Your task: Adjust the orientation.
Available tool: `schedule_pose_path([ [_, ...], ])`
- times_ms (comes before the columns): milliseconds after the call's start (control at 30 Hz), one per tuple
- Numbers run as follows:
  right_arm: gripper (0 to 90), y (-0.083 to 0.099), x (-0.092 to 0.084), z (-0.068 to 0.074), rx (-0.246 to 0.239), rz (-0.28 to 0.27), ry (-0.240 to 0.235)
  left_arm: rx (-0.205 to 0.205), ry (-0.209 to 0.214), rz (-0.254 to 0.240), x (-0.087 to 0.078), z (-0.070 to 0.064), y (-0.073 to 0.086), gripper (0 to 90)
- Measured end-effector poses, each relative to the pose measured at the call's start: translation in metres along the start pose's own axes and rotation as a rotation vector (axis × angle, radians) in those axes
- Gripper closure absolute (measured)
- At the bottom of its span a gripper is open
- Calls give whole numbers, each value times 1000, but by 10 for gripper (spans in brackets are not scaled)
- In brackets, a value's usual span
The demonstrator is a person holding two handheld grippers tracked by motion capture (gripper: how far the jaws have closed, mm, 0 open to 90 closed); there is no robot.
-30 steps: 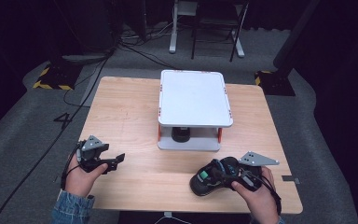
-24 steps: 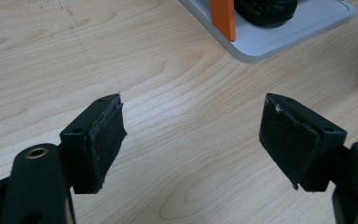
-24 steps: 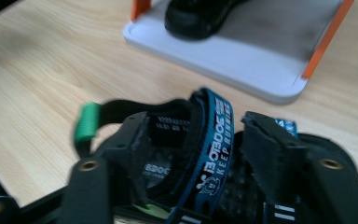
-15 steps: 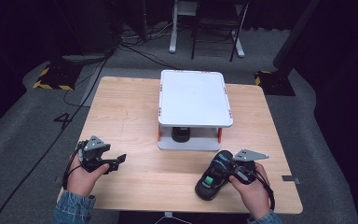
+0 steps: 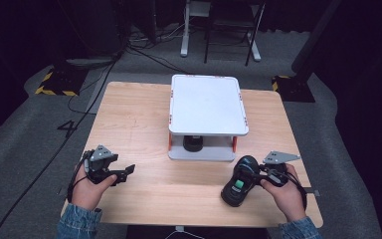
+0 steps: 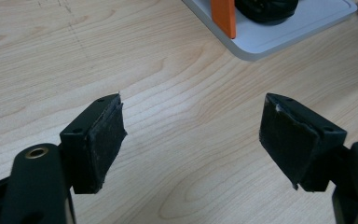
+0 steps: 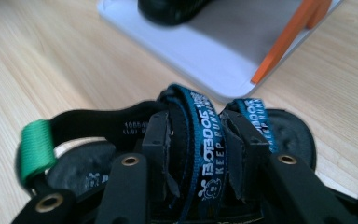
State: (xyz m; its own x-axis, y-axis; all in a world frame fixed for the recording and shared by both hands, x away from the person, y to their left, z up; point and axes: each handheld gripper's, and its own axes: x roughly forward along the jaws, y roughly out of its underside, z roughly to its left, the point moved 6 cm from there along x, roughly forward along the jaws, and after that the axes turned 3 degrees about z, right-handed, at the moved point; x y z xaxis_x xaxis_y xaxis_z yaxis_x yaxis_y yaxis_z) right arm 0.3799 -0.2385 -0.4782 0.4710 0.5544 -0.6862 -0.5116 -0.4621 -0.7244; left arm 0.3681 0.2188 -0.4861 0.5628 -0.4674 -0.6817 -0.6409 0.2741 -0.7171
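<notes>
Beside the shelf (image 5: 206, 149), shoe (image 5: 237, 182) nearer now.

A dark round object (image 5: 193, 143) sits half hidden under the white two-tier stand's top plate (image 5: 207, 104), cut off by the frame edge in both gripper views; the black sandal's blue printed strap (image 7: 204, 154) is partly covered by the right gripper's fingers (image 7: 156, 140)

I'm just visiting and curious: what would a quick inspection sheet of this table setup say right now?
Surface: wooden table, bare grain, faint marks.
Job's things: black sandal with blue strap and green tab; second dark shoe under the white two-tier stand.
Clutter: nothing seen.
Grippers: left gripper open over bare wood; right gripper shut on the strap.
Cables: bundle on the floor behind the table.
Surroundings: grey carpet, chair legs, yellow-black tape.
</notes>
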Motion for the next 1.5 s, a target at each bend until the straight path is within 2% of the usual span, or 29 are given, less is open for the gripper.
schedule_pose_path([
  [67, 638, -1, -3, -2, -5, -19, -4, -2, -2, 0, 0, 0, 0, 225],
  [167, 511, -7, -7, 2, 19, -63, 7, -1, 3, 1, 0, -1, 0, 225],
  [233, 463, -13, -14, 12, 32, -96, 56, -1, 1, -3, 0, -1, -1, 226],
  [267, 463, -13, -14, 12, 32, -96, 56, 0, 3, -4, -1, -1, -1, 226],
  [333, 441, -17, -19, 28, 40, -108, 54, -4, 3, -5, -1, -1, -1, 226],
  [400, 441, -19, -18, 55, 30, -101, 16, -1, -1, -6, -1, 0, -1, 225],
  [500, 446, -18, -10, 74, -5, -67, -3, 5, 7, 0, 0, -1, -1, 225],
  [567, 473, -16, -3, 82, -19, -46, -16, 6, 6, -3, 2, -2, -3, 225],
  [600, 488, -14, 0, 82, -10, -25, 0, 12, 7, 0, 2, -3, -3, 226],
  [633, 523, -8, 4, 76, -14, 18, 61, 8, 12, -1, 3, -4, -4, 226],
  [667, 523, -8, 4, 76, -14, 18, 61, 8, 12, -1, 3, -4, -4, 225],
  [700, 587, -1, 3, 73, -25, 62, 67, 12, 10, -1, 3, -3, -4, 226],
  [733, 587, -1, 3, 73, -25, 62, 67, 11, 9, -3, 4, -3, -5, 226],
  [767, 705, 4, 0, 76, -30, 106, 3, 7, 12, -3, 6, -3, -6, 225],
  [833, 732, 5, -3, 76, -49, 124, 6, 10, 13, -1, 7, -4, -7, 225],
  [933, 785, 7, -16, 74, -72, 153, 7, 17, 24, 0, 9, -6, -9, 225],
  [967, 787, 9, -25, 71, -76, 161, 19, 19, 27, -2, 11, -7, -11, 225],
  [1100, 790, 14, -38, 64, -65, 170, 26, 27, 29, -1, 12, -8, -12, 225],
  [1233, 764, 23, -57, 48, -13, 157, 59, 34, 36, 1, 15, -9, -14, 225],
  [1367, 718, 34, -65, 33, 36, 170, 97, 31, 35, 3, 16, -11, -15, 225],
  [1500, 665, 39, -66, 30, 53, 165, 92, 37, 35, 3, 15, -11, -16, 225],
])
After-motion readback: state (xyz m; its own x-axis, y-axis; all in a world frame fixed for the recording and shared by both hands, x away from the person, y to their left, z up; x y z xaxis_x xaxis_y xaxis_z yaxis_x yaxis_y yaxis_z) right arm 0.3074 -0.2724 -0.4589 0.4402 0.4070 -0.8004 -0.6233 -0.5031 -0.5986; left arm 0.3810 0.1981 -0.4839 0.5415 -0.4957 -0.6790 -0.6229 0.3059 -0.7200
